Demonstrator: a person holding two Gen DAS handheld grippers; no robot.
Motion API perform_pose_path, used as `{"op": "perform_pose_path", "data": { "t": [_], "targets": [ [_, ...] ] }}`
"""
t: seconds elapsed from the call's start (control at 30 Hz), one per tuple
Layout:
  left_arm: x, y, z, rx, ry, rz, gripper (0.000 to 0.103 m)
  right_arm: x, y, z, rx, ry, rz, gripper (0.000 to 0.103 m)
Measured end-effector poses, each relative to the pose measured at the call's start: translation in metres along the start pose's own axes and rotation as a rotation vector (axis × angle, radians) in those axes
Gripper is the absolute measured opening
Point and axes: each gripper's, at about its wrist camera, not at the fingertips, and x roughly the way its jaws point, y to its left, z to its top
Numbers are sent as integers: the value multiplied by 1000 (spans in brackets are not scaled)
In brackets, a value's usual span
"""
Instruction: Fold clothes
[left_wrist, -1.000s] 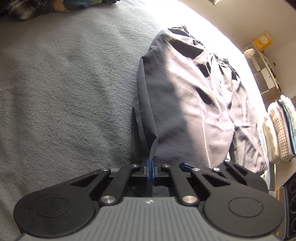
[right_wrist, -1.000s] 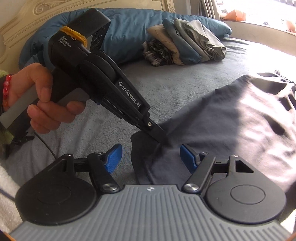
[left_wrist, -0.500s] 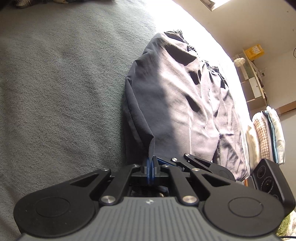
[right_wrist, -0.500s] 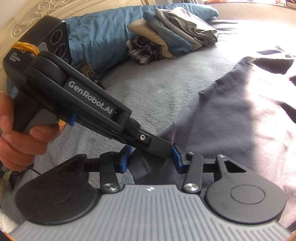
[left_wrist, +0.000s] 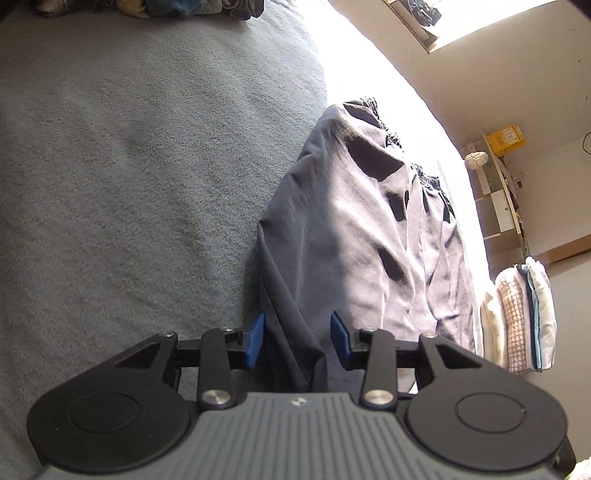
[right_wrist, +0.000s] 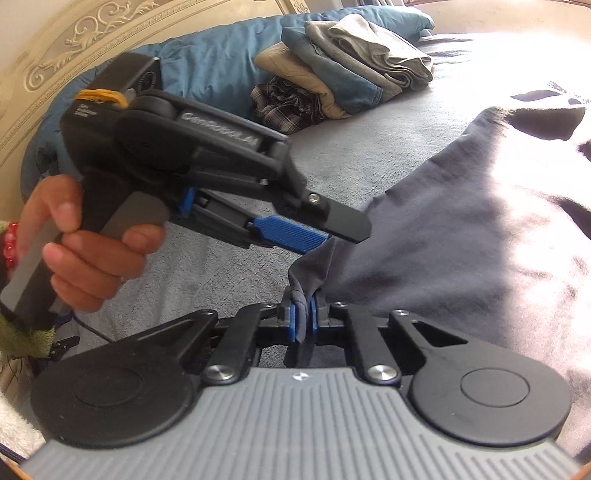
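Dark grey trousers (left_wrist: 369, 236) lie lengthwise on the grey bed cover (left_wrist: 129, 184), the elastic waistband at the far end in the sun. In the left wrist view my left gripper (left_wrist: 298, 338) has its jaws opening; the near hem fold lies between the blue pads without being pressed. In the right wrist view my right gripper (right_wrist: 303, 319) is shut on a bunched corner of the trousers (right_wrist: 461, 229). The left gripper (right_wrist: 325, 229) hovers just above that corner, held by a hand (right_wrist: 85, 243), its jaws parted.
A pile of folded clothes (right_wrist: 343, 85) rests against a blue pillow (right_wrist: 207, 70) by the carved headboard (right_wrist: 74, 48). Beyond the bed's far edge stand a shelf unit (left_wrist: 498, 192) and a stack of folded towels (left_wrist: 521, 317).
My left gripper has let go of the hem and its jaws have parted. My right gripper has closed on the same corner of cloth, which it only straddled a second ago.
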Motion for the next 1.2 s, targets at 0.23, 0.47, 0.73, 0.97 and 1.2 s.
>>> {"op": "perform_pose_path", "data": {
  "t": [0.23,0.47,0.73,0.97,1.2],
  "targets": [
    [44,-6,58,52,8,-33,45,-13,-6,4,26,-10,33,6],
    [95,-28,133,70,-31,-8,48,-32,-13,11,63,-21,80,6],
    [150,-72,205,137,-51,-3,56,-56,-31,17,135,-35,121,6],
    [186,-86,229,145,-48,20,53,-70,-36,13,152,-43,116,6],
    [201,-104,229,155,-64,53,17,-68,-38,8,184,-49,102,6]
  ]
}}
